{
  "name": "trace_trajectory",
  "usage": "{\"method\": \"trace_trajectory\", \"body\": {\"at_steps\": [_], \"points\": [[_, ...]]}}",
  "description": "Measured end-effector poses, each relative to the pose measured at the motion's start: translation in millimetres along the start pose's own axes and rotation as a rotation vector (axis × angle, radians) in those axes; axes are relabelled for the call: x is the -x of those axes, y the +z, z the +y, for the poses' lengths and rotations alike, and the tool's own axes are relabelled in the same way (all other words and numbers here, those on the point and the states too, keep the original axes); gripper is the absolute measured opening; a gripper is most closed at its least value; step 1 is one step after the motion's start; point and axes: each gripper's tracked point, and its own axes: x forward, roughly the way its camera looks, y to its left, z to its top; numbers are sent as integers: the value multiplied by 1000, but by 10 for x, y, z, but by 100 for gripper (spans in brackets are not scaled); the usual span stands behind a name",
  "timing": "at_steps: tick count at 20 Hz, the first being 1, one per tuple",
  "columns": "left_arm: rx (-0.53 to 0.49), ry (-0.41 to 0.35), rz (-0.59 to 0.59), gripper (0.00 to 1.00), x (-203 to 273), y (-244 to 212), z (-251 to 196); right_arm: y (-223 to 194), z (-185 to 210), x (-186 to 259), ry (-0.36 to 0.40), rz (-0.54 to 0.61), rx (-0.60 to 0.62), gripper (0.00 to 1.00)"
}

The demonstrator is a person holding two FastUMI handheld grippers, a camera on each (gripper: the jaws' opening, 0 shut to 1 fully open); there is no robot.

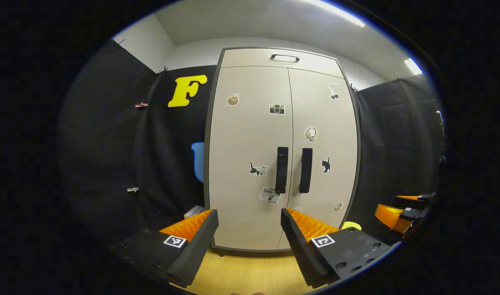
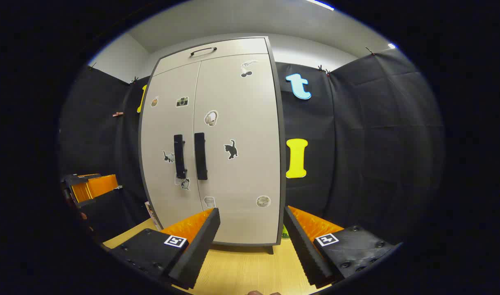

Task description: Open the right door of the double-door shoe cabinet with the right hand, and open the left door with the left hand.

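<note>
Cabinet shut, both grippers waiting

Doors of the tall beige sticker-dotted shoe cabinet (image 1: 282, 155) sit closed, upright on the pale wooden floor (image 1: 250, 274). Left gripper (image 1: 250, 223) hangs back, jaws spread, black left handle (image 1: 281, 170) at twelve o'clock. Right gripper (image 2: 252, 223) likewise gapes, black right handle (image 2: 200, 156) at eleven o'clock, untouched.

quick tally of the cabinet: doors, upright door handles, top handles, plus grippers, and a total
doors: 2 (left door, right door)
upright door handles: 2 (left door handle, right door handle)
top handle: 1
grippers: 2 (left gripper, right gripper), jaws open on both
total: 7
</note>
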Motion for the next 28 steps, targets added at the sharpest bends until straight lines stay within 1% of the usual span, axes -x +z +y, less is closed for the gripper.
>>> {"method": "trace_trajectory", "body": {"at_steps": [1,3,5,8,11,15,23,27,28], "points": [[2,-12,5,95,2,-20,11,3,13,6,-14,-2,6,98],[2,-32,16,95,3,-67,49,4,63,5,-35,-4,20,98],[-5,-23,27,95,-25,-170,104,24,173,34,-25,-12,20,98],[-23,-38,46,95,8,-341,74,-21,300,41,-7,14,19,98],[-28,-72,42,95,88,-359,27,36,330,74,-28,-3,23,98],[-30,-98,44,95,146,-341,36,12,416,144,-29,-6,23,98],[-11,-102,48,95,245,-339,115,-127,487,152,-20,47,51,98],[4,-81,55,95,300,-369,219,-69,585,70,-4,42,50,98],[4,-62,51,95,316,-366,279,-59,621,34,3,45,44,98]]}}
